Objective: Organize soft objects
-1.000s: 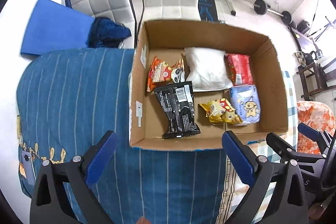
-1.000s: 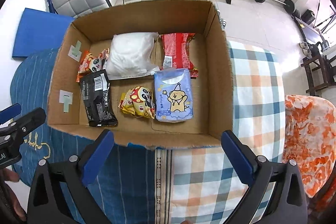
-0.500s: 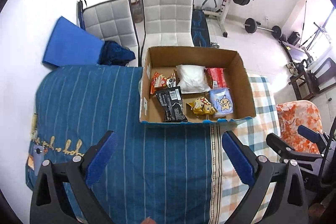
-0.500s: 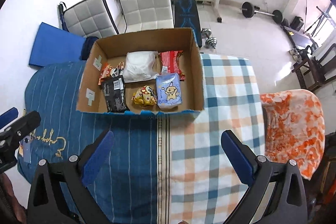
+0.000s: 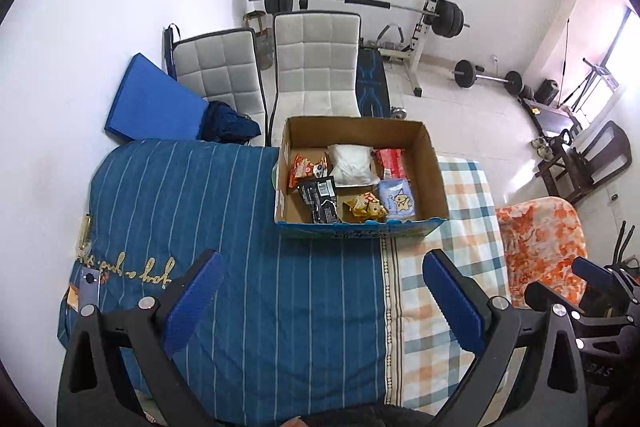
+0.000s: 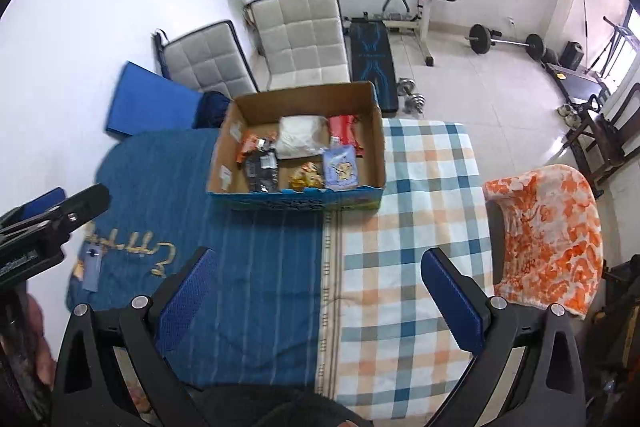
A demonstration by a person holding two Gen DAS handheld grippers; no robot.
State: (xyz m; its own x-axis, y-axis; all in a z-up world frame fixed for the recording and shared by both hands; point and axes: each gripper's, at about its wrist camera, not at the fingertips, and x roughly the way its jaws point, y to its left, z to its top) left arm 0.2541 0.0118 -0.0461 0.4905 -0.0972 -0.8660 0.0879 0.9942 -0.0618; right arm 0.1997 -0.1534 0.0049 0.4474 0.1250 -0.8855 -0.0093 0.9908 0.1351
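Mid-frame, cardboard box (image 5: 434, 167) shrank fast: you pulled left gripper (image 5: 322, 291) and right gripper (image 6: 320, 289) back, both spread wide, nothing held; packing looks done.

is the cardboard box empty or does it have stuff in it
Not empty: the open-topped cardboard box holds six soft packets, among them a white pouch and a black packet.

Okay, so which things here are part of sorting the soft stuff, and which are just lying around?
Part of the job:
cardboard box
white pouch
black packet
orange snack bag
red packet
yellow snack bag
blue tissue pack

Just lying about:
white chairs
barbell rack
blue mat
orange blanket
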